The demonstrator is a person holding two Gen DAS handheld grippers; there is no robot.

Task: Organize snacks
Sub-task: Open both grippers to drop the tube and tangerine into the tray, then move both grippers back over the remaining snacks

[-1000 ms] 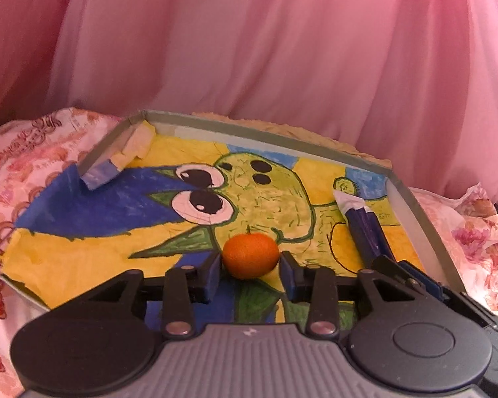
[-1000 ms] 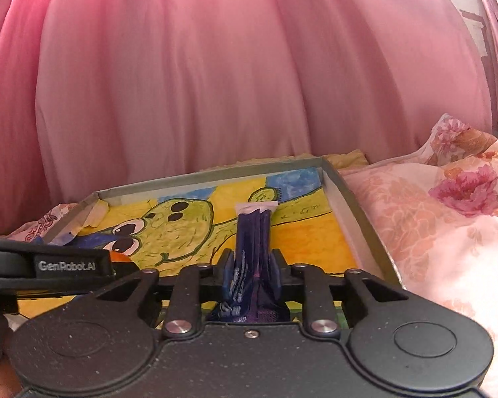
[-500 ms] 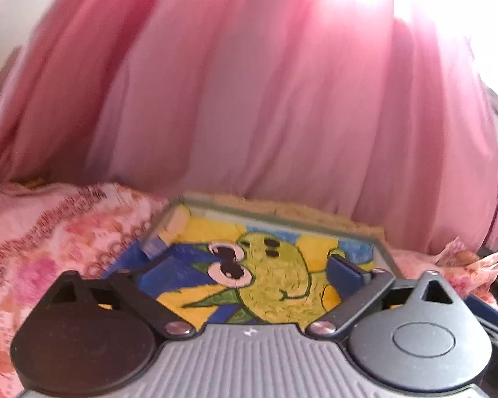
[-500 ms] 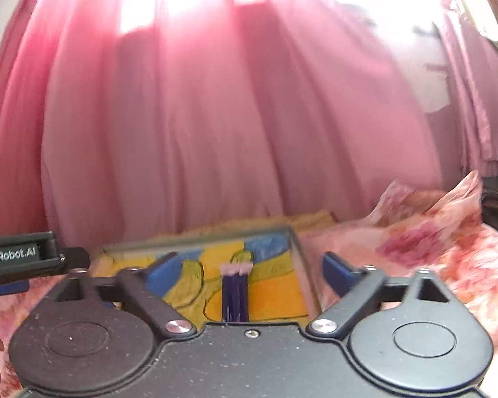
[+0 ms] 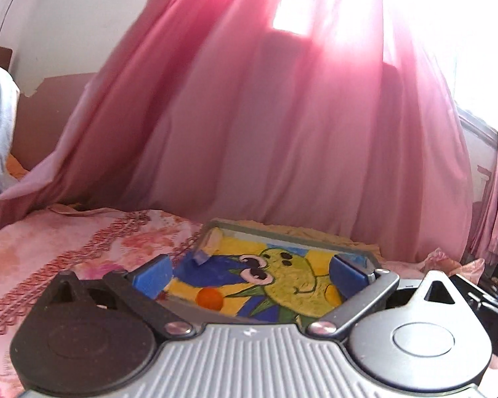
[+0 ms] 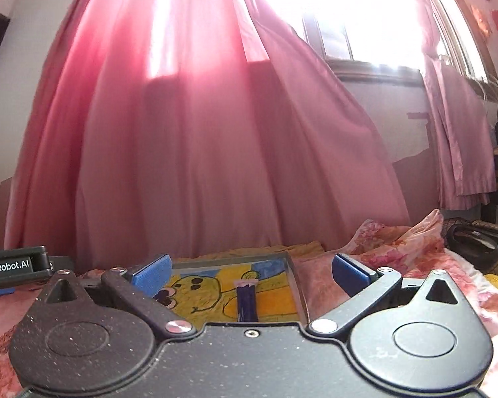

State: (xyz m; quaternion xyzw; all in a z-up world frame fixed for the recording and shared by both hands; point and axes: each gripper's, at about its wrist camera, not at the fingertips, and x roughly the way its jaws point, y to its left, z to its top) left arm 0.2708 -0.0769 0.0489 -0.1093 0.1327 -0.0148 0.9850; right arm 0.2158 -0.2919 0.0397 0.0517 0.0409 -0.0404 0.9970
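A shallow box painted with a green cartoon face (image 5: 282,285) (image 6: 215,301) lies on the floral bedspread. An orange mandarin (image 5: 209,299) rests on its near left part. A dark purple snack packet (image 6: 246,301) lies lengthwise in its right half. My left gripper (image 5: 249,273) is open, raised and drawn back from the box, with nothing between its blue pads (image 5: 152,278). My right gripper (image 6: 250,272) is also open and empty, held above and behind the packet.
A pink curtain (image 5: 282,116) hangs right behind the box, with a bright window above. The floral bedspread (image 5: 66,248) spreads left and right. A black bag (image 6: 474,242) lies at the far right. The other gripper's body (image 6: 10,265) shows at the left edge.
Both grippers opened, letting go of the mandarin and the purple packet in the box, then rose and pulled back. The view now shows much more curtain and window.
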